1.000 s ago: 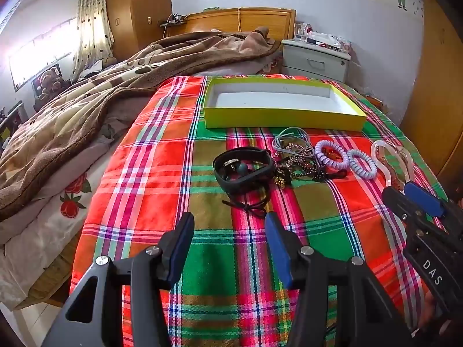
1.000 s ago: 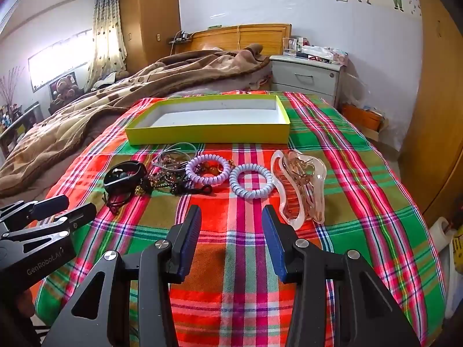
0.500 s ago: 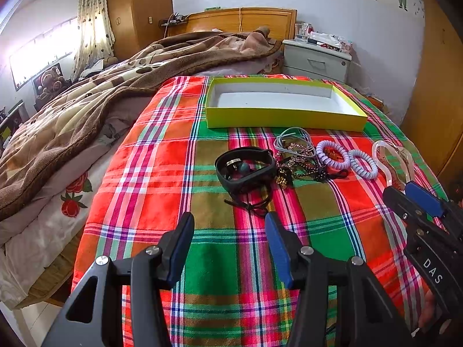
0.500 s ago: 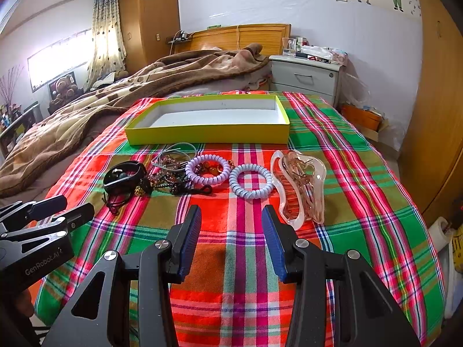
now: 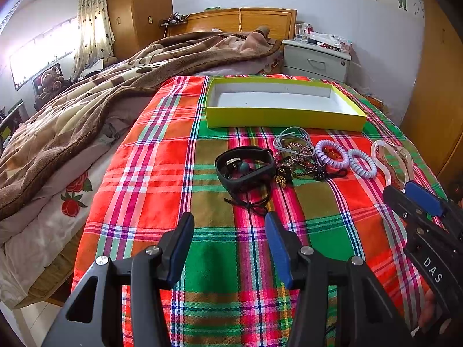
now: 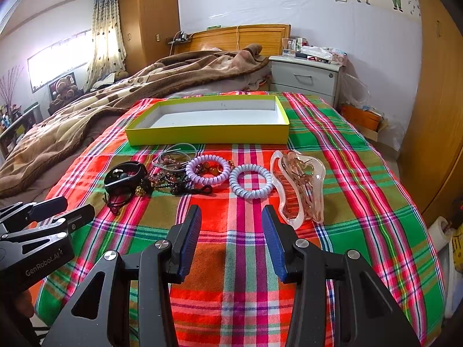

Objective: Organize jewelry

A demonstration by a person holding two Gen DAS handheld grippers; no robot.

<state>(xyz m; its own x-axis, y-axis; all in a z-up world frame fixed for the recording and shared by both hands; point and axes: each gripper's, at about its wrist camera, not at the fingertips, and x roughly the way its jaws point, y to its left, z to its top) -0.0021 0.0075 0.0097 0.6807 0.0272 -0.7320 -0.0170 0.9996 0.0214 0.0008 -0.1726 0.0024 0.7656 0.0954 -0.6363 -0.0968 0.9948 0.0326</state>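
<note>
Your left gripper (image 5: 228, 227) and right gripper (image 6: 231, 222) hover wide open, empty, above the plaid. Jewelry (image 6: 173, 173) lies at twelve o'clock, before the empty tray (image 6: 208, 136). Take one piece cleanly; avoid snagging the tangled beads.

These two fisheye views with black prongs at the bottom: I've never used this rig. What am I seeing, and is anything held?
Each view comes from a camera on a hand-held two-finger gripper, looking along its fingers. The left gripper and right gripper are both open and hold nothing. Below them is a plaid cloth on a bed. On it lie a yellow box, nothing visible inside, and before it a black band, tangled beaded jewelry, two lilac coil ties, and a clear hair claw.
</note>
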